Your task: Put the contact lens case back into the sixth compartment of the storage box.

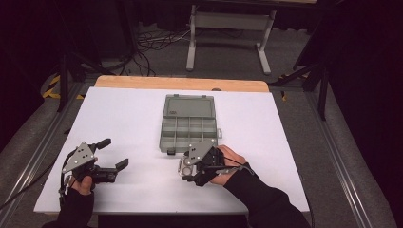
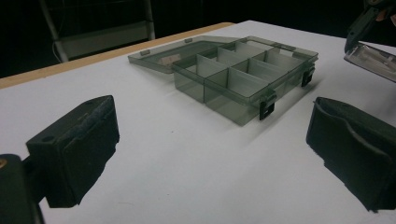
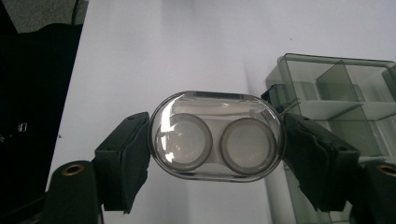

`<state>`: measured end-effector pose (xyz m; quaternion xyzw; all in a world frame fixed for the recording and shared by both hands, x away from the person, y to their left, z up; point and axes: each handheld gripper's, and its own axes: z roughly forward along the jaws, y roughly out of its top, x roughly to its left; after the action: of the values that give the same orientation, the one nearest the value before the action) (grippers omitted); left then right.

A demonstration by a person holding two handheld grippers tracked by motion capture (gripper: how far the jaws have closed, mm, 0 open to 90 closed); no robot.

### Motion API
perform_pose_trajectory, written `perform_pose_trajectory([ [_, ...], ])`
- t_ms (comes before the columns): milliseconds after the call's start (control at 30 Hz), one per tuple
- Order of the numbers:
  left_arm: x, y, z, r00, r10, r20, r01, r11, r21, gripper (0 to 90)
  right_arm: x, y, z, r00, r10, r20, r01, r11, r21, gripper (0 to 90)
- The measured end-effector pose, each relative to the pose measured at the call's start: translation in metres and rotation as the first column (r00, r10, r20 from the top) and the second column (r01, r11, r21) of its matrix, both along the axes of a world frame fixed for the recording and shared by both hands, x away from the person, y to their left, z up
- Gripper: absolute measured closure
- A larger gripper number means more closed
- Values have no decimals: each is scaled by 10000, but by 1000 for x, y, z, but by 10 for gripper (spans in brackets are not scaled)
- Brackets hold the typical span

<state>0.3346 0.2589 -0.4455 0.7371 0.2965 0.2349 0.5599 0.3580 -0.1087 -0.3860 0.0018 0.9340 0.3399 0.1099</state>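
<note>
Clear plastic, with two round cups inside: it looks like a contact lens case (image 3: 216,136), and the right gripper (image 3: 216,140) squeezes it from both ends just beside the grey divider box (image 1: 188,124) (lid flat open, so things can drop in). The left gripper (image 1: 112,153) waits apart, jaws wide and empty
</note>
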Motion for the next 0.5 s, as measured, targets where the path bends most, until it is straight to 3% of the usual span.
perform_pose_trajectory([
  [500,0,0,0,10000,10,-33,-10,10000,-4,34,10,1,11,9992,-121,387,125,9999,-104,266],
])
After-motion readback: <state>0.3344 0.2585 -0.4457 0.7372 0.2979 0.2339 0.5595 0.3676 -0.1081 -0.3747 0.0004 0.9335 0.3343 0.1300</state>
